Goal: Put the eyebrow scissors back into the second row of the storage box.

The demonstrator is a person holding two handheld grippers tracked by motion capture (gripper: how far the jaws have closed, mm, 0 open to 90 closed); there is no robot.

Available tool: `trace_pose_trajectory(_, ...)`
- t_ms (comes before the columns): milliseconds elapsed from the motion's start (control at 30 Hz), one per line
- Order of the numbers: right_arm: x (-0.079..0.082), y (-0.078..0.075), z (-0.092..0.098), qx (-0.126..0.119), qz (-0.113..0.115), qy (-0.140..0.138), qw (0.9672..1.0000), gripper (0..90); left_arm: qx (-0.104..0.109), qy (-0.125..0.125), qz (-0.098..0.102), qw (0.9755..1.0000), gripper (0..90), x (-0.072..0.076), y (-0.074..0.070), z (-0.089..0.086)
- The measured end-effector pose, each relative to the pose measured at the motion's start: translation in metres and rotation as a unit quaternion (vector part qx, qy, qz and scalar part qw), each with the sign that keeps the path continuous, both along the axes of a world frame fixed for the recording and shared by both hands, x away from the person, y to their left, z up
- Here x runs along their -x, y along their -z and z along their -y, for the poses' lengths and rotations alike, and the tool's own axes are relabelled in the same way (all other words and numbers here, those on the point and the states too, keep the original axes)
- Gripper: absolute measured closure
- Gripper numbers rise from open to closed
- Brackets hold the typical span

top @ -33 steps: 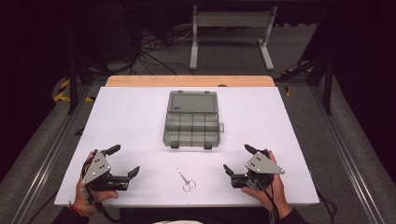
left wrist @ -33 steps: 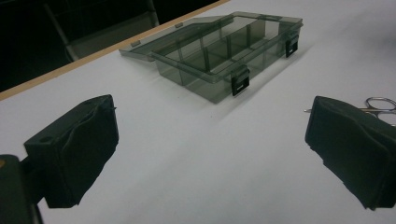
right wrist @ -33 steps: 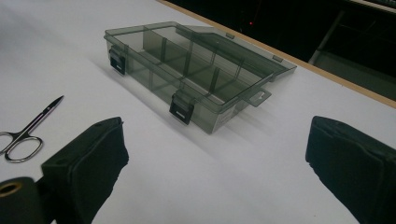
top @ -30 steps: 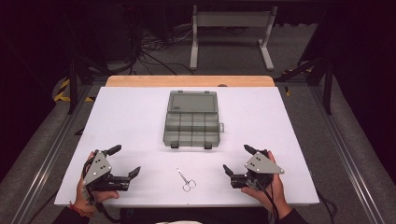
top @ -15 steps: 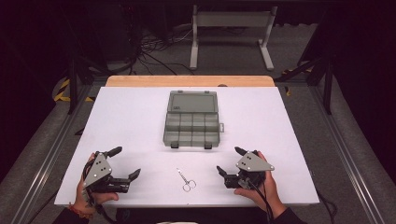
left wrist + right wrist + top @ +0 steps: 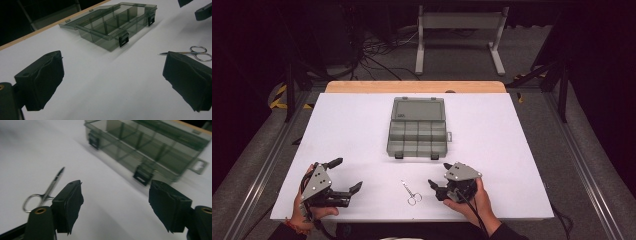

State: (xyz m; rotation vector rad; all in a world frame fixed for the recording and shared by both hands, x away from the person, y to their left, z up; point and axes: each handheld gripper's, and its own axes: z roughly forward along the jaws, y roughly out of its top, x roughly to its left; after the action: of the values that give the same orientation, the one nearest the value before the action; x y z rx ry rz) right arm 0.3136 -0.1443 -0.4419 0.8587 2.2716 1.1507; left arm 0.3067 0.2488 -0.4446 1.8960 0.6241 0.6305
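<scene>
A small pair of steel scissors (image 6: 411, 194) lies flat near the table's front edge, between my two grippers. My right gripper (image 6: 438, 175) sits just right of the scissors, resting low on the table. Its jaws have just been closing, and they stand open with nothing between them (image 6: 115, 205). In the right gripper view the scissors (image 6: 45, 192) lie to the left, outside the left pad. My left gripper (image 6: 348, 173) is open at the front left and holds nothing (image 6: 112, 80). From there the scissors (image 6: 197, 52) peek out behind its right pad.
An open, smoky clear compartment box (image 6: 418, 132) stands at the table's middle, lid laid back, with black latches facing me (image 6: 123, 40). The white table top (image 6: 512, 150) ends in a wooden strip at the far edge. Dark floor and a metal stand lie beyond.
The right hand has slid left toward the scissors and its jaws have narrowed. The left gripper, scissors and box have stayed put.
</scene>
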Motion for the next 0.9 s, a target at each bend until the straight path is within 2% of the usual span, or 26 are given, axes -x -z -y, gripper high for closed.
trace_pose_trajectory(67,0.000,0.003,-0.009,-0.004,-0.015,-0.016,0.9997,30.7,0.000,0.000,0.000,1.0000,4.2,0.000,0.000,0.000)
trace_pose_trajectory(133,0.000,0.007,-0.018,0.005,-0.031,-0.026,0.9992,32.1,0.000,0.000,-0.001,1.0000,4.3,0.000,0.000,0.000)
trace_pose_trajectory(200,0.000,0.010,-0.026,0.003,-0.044,-0.038,0.9983,33.4,0.000,0.000,-0.002,1.0000,4.4,0.000,0.000,0.000)
trace_pose_trajectory(233,0.001,0.011,-0.032,0.012,-0.046,-0.039,0.9981,33.7,0.002,0.000,-0.003,1.0000,4.4,0.000,0.000,0.000)
trace_pose_trajectory(300,0.001,0.012,-0.037,0.003,-0.056,-0.049,0.9972,34.9,0.001,-0.001,-0.004,1.0000,4.5,0.000,0.000,0.000)
trace_pose_trajectory(400,0.001,0.012,-0.046,0.004,-0.065,-0.060,0.9961,38.7,0.002,0.000,-0.007,1.0000,4.5,0.000,0.001,0.000)
trace_pose_trajectory(467,0.001,0.013,-0.051,0.013,-0.069,-0.066,0.9953,41.2,0.001,0.002,-0.009,1.0000,4.5,-0.001,0.001,0.000)
trace_pose_trajectory(567,0.000,0.018,-0.058,0.027,-0.081,-0.077,0.9934,47.5,-0.002,0.002,-0.009,1.0000,4.5,-0.001,0.001,0.000)
trace_pose_trajectory(700,-0.001,0.020,-0.063,0.036,-0.085,-0.075,0.9929,57.1,-0.003,0.002,-0.013,0.9999,4.7,-0.001,0.002,0.000)
trace_pose_trajectory(900,0.001,0.019,-0.064,0.040,-0.092,-0.083,0.9915,81.1,-0.001,0.002,-0.016,0.9999,4.7,-0.002,0.002,0.000)
